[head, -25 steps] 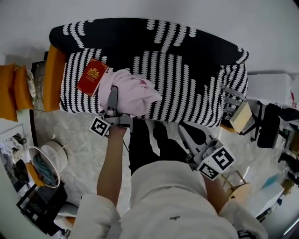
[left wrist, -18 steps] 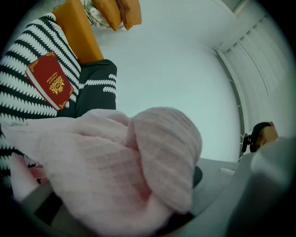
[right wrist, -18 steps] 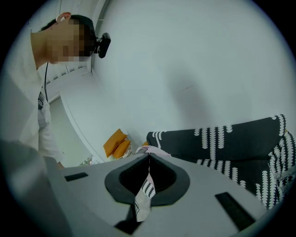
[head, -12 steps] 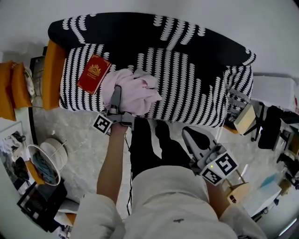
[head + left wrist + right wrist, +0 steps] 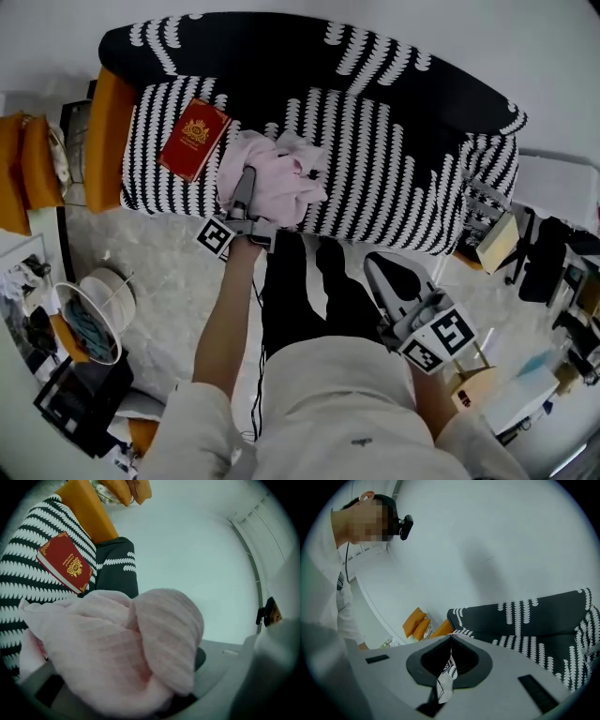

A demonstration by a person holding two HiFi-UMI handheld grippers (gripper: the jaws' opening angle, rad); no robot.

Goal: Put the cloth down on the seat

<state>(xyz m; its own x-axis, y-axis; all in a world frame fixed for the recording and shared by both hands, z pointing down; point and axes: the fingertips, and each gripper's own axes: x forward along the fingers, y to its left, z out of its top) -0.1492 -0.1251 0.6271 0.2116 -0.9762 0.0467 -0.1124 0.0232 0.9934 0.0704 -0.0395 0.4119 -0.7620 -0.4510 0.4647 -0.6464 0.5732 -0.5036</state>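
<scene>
"Where was the cloth?"

"Bunched on the seat by its front edge, just right of the red book. The left gripper reached in over that edge, its jaws clamped on the cloth."

"And the right gripper?"

"Jaws together, empty, well off the seat."

Seat: red book, pink cloth

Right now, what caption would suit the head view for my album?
Left gripper, fingers just easing open, rests a pink cloth on the striped seat beside a red book.
</scene>
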